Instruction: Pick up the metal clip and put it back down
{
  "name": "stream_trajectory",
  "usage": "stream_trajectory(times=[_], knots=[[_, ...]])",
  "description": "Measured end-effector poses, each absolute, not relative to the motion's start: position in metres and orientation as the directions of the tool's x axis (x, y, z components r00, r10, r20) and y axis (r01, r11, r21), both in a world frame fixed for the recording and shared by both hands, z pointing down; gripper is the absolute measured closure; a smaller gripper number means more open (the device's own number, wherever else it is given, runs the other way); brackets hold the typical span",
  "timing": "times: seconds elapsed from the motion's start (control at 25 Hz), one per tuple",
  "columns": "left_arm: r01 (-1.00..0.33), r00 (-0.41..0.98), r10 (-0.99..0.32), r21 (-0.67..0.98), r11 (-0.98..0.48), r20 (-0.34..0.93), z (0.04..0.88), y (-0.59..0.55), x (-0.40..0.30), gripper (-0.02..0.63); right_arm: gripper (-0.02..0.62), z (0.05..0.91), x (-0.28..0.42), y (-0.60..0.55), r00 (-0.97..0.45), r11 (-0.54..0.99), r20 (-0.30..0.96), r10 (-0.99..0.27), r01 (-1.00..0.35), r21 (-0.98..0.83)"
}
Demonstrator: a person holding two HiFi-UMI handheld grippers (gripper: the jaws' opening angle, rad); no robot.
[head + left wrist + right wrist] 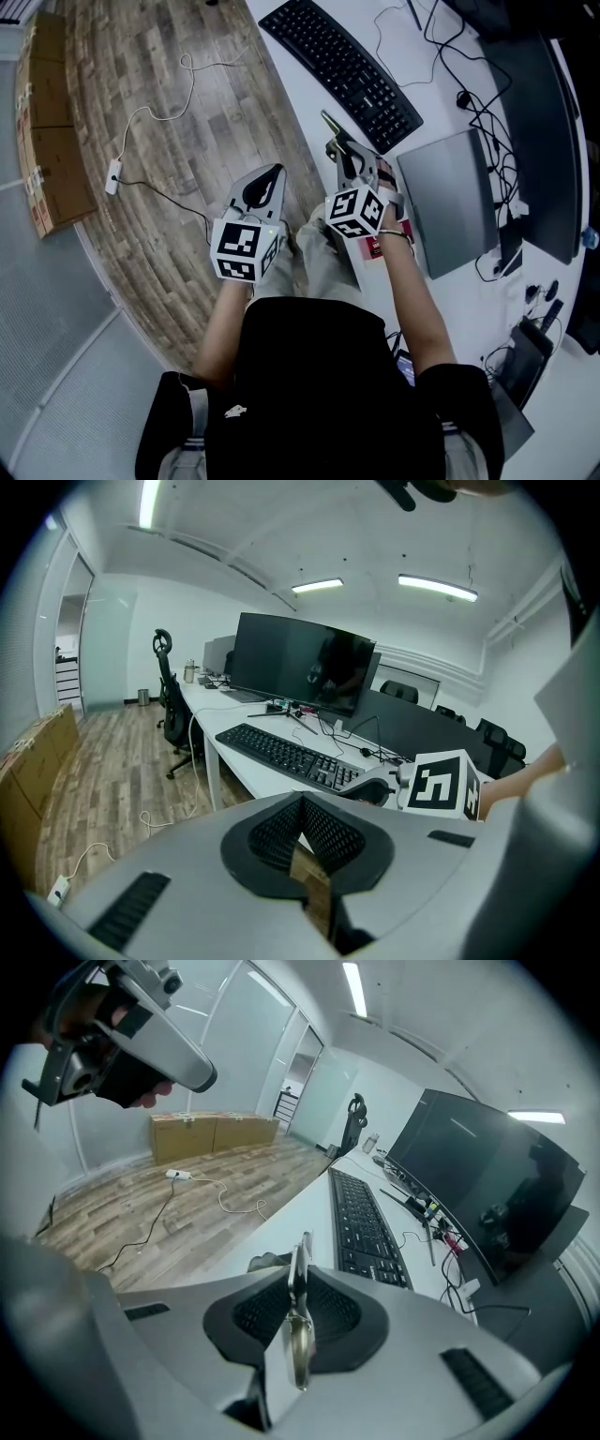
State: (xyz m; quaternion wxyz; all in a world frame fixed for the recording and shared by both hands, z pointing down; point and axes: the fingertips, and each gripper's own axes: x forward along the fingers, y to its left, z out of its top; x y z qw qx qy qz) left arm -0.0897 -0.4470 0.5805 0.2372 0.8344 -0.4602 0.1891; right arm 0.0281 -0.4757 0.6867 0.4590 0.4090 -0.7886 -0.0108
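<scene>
- The person sits at the near edge, a gripper in each hand, arms stretched out over the knees.
- The left gripper (273, 174), at about eleven o'clock from the lap, hangs over the wooden floor (159, 141); its fingers are pressed together with nothing between them.
- The right gripper (341, 142), at about one o'clock, has its fingers clamped on the metal clip (299, 1340). The clip stands on edge between the pads, its tip poking out front, up in the air over the desk (305, 103) edge.
- I'd judge the clip light, stiff and slick, with some spring in it. The flat sides near the middle look like the best place to pinch it, since a hold nearer an end might let it twist or slide.
- At twelve o'clock beyond the clip lies the keyboard (342, 70).
- At two o'clock is a closed laptop (450, 197), and past it the monitor (534, 122).
</scene>
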Motion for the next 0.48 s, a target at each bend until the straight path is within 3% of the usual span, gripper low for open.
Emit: stream_trajectory(times=[0.48], knots=[[-0.858, 0.504, -0.683, 0.217, -0.465, 0.529, 0.5792, -0.4452, -0.0886, 0.592, 0.554, 0.6910, 0.0301, -0.4704, -0.233, 0.671, 0.727, -0.646, -0.627, 0.396]])
